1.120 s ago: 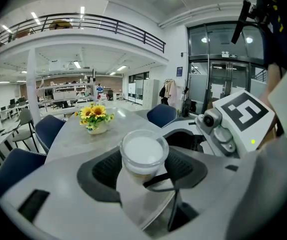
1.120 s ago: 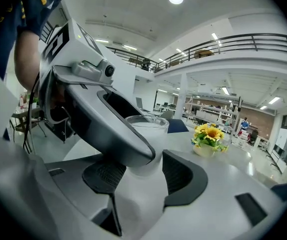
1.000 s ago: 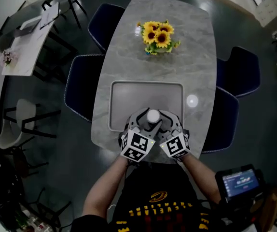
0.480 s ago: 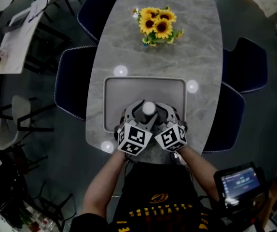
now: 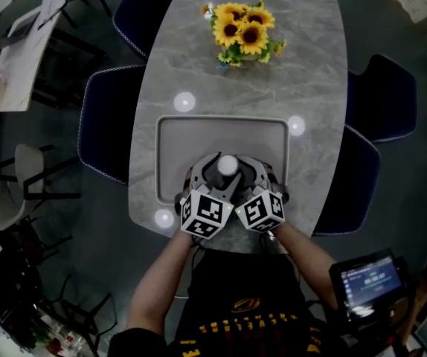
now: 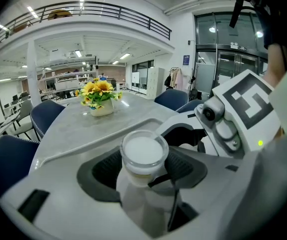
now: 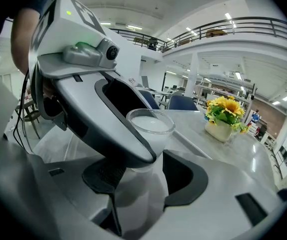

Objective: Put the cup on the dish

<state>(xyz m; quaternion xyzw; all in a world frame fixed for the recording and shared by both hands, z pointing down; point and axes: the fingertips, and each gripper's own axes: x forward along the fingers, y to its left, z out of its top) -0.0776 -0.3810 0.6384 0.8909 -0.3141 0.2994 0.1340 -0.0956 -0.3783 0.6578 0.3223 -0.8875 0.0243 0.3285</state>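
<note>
**Grey dish, white-filled cup, both grippers on it**

I see the cup (image 5: 228, 164), a clear tumbler filled with something white, at the near end of the dish (image 5: 221, 119). The dish is a shallow rectangular tray, the same grey as the marble table (image 5: 295, 65) it lies on. In my head view the cup falls inside the dish's rim, close to the edge nearest the person. I cannot tell whether its base touches the dish or hangs just above it.

The left gripper (image 6: 144, 173) is clenched on the cup. In the left gripper view its dark ribbed pads (image 6: 107, 169) press the glass from both sides, with the cup upright between them. The right gripper (image 7: 142, 179) grasps the same cup from the other side. In the right gripper view its pads (image 7: 187, 176) hug the lower wall of the glass, and the left gripper's white body crosses in front of the cup's left side. Seen from overhead, the two grippers meet in a V. Their marker cubes (image 5: 204, 216) sit side by side near the table's edge, with the person's forearms (image 5: 161, 288) behind them.

Farther along the table, well apart from the dish, stands a pot of sunflowers (image 5: 243, 30). Dark blue chairs (image 5: 102, 125) flank the table on both sides. Round light spots (image 5: 184, 101) shine on the marble just beside the dish's far corners.
</note>
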